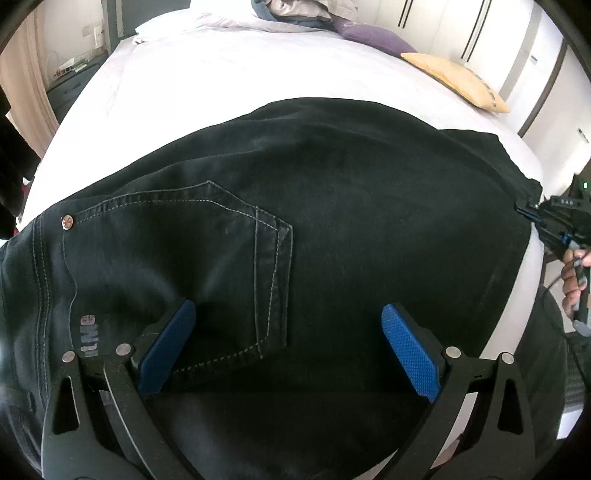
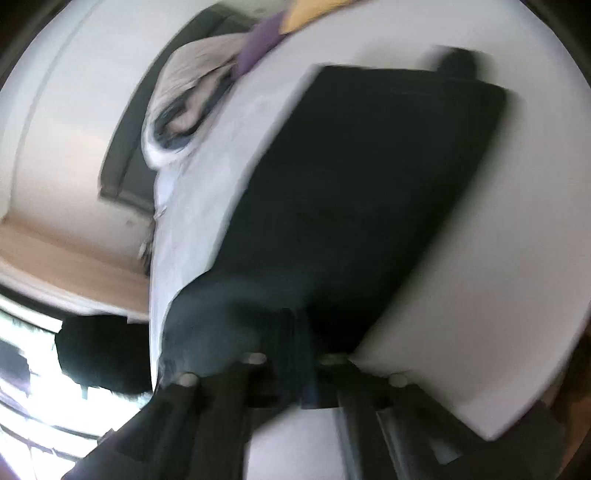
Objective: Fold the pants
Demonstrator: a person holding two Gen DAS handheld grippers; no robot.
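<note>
Black jeans (image 1: pixel 314 221) lie spread on a white bed (image 1: pixel 207 81), back pocket (image 1: pixel 207 273) up, waistband at the left. My left gripper (image 1: pixel 288 339) is open just above the seat area near the pocket, its blue pads (image 1: pixel 410 350) apart and holding nothing. My right gripper (image 1: pixel 532 214) shows at the far right in the left wrist view, pinching the jeans' right edge. The right wrist view is blurred: the jeans (image 2: pixel 362 192) stretch away over the bed (image 2: pixel 480 295), and the right gripper (image 2: pixel 295 362) is shut on a fold of dark cloth.
A purple pillow (image 1: pixel 373 35), a yellow cushion (image 1: pixel 458 79) and a heap of bedding (image 1: pixel 295 11) lie at the bed's far end. White wardrobe doors (image 1: pixel 480 33) stand at the back right. The bed's near edge (image 1: pixel 517 295) drops off at the right.
</note>
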